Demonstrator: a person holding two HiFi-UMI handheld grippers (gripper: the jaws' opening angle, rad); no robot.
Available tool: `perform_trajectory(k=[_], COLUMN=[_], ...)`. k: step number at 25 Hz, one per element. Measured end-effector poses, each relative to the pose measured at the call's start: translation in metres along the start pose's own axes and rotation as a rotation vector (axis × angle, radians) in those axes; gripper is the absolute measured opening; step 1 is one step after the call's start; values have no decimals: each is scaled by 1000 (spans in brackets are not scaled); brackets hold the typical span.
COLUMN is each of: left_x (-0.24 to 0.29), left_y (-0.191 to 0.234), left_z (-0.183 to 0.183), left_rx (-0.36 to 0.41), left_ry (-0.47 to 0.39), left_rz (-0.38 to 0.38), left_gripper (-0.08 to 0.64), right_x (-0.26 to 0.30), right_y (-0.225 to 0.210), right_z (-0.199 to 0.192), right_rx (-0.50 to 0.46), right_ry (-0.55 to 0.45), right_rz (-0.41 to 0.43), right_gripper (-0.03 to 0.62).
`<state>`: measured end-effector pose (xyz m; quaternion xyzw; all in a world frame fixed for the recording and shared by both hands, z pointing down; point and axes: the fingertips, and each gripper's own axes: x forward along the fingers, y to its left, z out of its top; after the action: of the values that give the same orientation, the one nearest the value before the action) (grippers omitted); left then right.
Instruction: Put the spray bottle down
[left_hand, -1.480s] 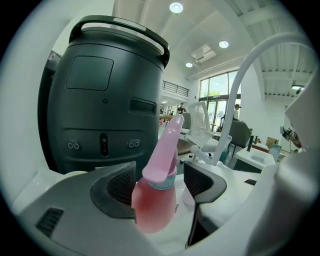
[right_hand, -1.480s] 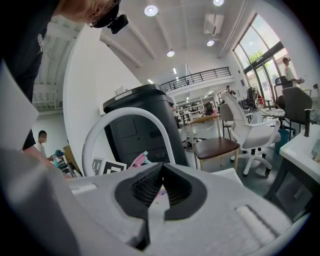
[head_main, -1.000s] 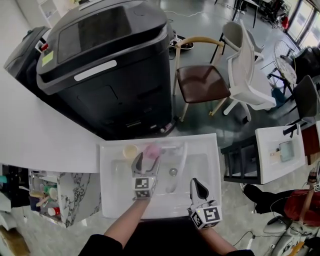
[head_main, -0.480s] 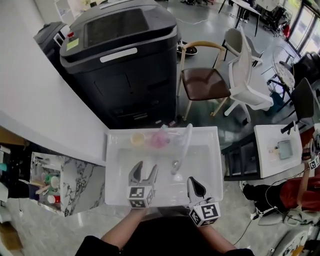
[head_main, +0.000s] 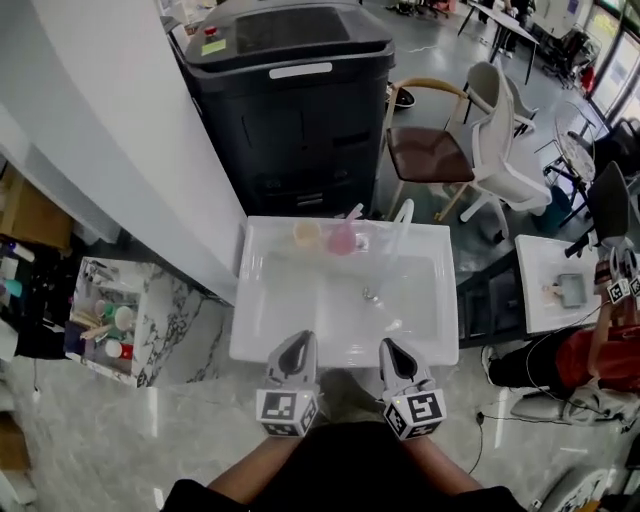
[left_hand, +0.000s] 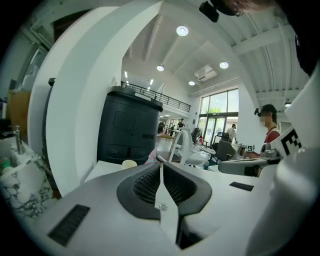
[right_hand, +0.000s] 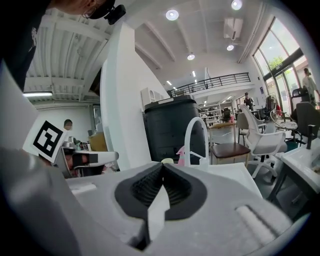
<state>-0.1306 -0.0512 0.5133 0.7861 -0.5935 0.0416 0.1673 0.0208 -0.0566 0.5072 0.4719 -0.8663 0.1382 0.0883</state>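
The pink spray bottle (head_main: 343, 239) stands at the back rim of the white sink (head_main: 260, 340), next to a pale cup (head_main: 306, 234) and left of the curved white faucet (head_main: 400, 225). My left gripper (head_main: 297, 350) hovers at the sink's near edge, shut with nothing in it. My right gripper (head_main: 392, 352) is beside it, also shut and empty. In the left gripper view the bottle (left_hand: 150, 157) peeks out far beyond the shut left gripper (left_hand: 161, 162). In the right gripper view the bottle (right_hand: 181, 156) stands by the faucet (right_hand: 196, 137), well past the shut right gripper (right_hand: 162, 166).
A large black machine (head_main: 300, 110) stands behind the sink. A brown-seated chair (head_main: 430, 155) and a white chair (head_main: 500, 160) are at the back right. A marble shelf with small bottles (head_main: 105, 330) sits at the left. A person (head_main: 600, 350) is at the right.
Both grippers have drawn back from over the basin to the sink's near edge. The left jaws, open before, have shut empty. The pink bottle stays at the back rim.
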Motion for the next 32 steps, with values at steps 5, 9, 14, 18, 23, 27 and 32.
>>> perform_trajectory(k=[5,9,14,18,23,27,32], left_x=[-56,-80,-99,-105,-104,-98,-88], left_y=[-6,-5,0,0,-7,-11,-11], left_z=[-10,-14,-13,-16,-17,-14,-10], left_rx=[20,13,38,19,24,37,35], left_ry=[-12,-19,-34,-44,-39,-54,-34], left_rz=[7,5,18,14,-12,-25,-36], left_gripper=[32,32,32,32,32,32,32], right_x=[-17,-22,-30,-34,-41,-42,-34], right_y=[30,49,68,77,77,72,66], right_z=[-11,-17,-17,-19,-22,-21,-16], right_rx=[-27,-26,-38,-45,-51,-47,-41], right_ry=[30,48,33,28,21,16,13], right_rz=[-20,-24,-14,-3,-16,-22,-25], right_gripper=[-3,-3,-3,-3,-3,-3,-3])
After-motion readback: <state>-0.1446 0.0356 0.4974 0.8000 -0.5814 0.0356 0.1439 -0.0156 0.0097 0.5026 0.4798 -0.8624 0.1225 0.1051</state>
